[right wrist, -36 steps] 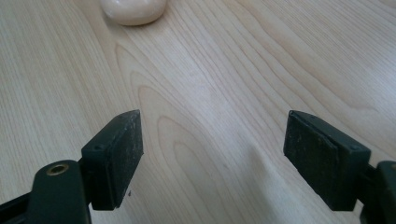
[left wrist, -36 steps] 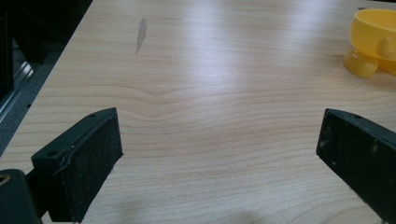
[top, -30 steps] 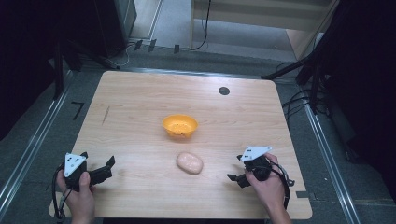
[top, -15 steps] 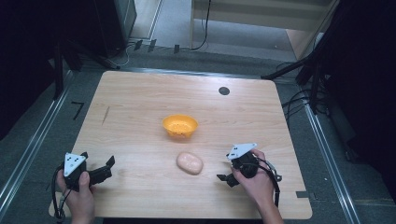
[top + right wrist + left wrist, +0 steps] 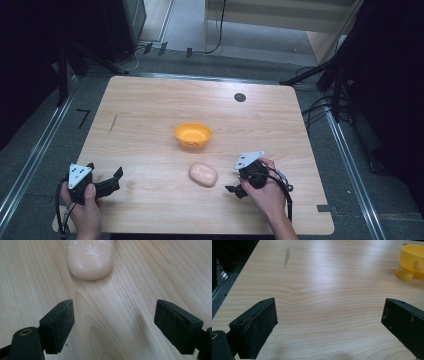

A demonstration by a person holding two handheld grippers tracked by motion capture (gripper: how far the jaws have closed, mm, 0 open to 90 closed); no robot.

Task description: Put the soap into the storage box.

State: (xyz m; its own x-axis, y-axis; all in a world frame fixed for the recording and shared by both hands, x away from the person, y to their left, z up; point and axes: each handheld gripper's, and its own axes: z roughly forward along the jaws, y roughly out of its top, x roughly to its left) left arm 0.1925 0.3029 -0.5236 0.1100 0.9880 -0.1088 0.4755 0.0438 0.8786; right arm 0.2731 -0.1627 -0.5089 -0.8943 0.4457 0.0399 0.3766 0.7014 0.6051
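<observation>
The pale bread roll [image 5: 203, 174] lies near the table's [image 5: 150, 110] front edge, just before the orange bowl [image 5: 193, 135]. The right gripper [image 5: 235, 189], jaws wide and empty after a slight narrowing, should straddle the roll squarely and close gently. The left gripper [image 5: 116, 178] rests wide open by the front-left corner.

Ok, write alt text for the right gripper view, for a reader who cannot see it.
A pale pink, rounded bread-like lump lies on the light wooden table, just ahead of the right gripper and not touching it. The gripper's two black jaws rise from the bottom edge, wide open, with bare wood between them.
</observation>
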